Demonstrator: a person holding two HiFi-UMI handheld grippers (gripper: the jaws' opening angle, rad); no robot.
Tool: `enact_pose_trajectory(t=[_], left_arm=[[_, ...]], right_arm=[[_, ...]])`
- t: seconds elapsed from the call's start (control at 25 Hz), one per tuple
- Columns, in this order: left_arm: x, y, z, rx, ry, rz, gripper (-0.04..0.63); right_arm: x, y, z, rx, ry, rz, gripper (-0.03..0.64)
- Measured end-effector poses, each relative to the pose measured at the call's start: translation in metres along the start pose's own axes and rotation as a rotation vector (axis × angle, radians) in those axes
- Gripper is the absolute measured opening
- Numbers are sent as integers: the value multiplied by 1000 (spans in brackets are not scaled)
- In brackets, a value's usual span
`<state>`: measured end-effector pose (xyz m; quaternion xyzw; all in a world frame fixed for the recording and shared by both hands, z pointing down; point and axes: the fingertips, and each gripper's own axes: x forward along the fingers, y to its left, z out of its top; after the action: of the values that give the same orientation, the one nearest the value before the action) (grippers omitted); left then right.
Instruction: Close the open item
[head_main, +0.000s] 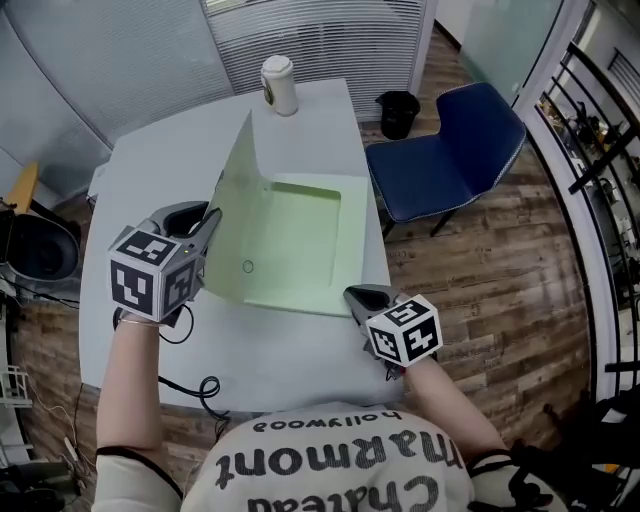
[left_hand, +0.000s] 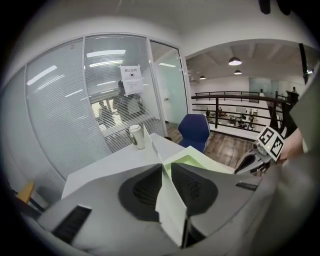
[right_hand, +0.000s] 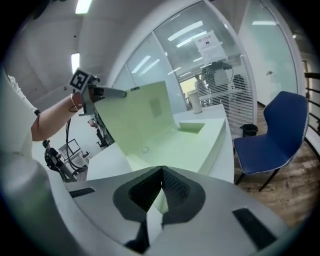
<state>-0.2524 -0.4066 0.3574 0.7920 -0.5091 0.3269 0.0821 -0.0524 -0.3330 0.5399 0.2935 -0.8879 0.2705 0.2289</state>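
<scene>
Folder (head_main: 295, 245), pale green and lying open on the white table (head_main: 150, 150), is being held up by its raised cover (head_main: 235, 185). The left gripper (left_hand: 166, 167) is clenching the cover's free edge, the thin sheet passing straight between its nearly closed jaws. Seen from the head view, the flat back panel (head_main: 310, 225) is spreading from that gripper toward three o'clock, and the fold line is running roughly six to twelve o'clock, so the cover is probably needing to swing over toward three. The right gripper (right_hand: 161, 171) is sitting at the folder's five o'clock corner, jaw tips together; whether they are nipping the sheet is not showing. A lidded cup (head_main: 279, 85) is standing at twelve o'clock beyond the folder, a blue chair (head_main: 445, 150) off the table at two.
</scene>
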Motion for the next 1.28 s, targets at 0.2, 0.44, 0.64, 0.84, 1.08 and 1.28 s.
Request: enact_pose_trajectory(t=[0.2,0.44,0.64,0.84,1.08,1.28], left_arm=[[5,-18,5,-51,-35,-20,52],[8,-35,7,-105,-81,-50,54],[15,-69,7,-114,-99,-103,65],[30,-103,6,-84,-79,-141,74],[51,-143,-1,-60,-50,-170,85],[69,-166,-14,-9,-13,-172,95]], right_arm=[[-1,-12,-6,-50,-14,-80,0],[5,-28,-13,98,-13,-111,101],[7,-31,-22,180,5,-132,71],[6,-26,-23,180,-3,-128,72],[6,-15,-26,183,-17,-96,72],[9,-12,-28,182,-22,-82,72]])
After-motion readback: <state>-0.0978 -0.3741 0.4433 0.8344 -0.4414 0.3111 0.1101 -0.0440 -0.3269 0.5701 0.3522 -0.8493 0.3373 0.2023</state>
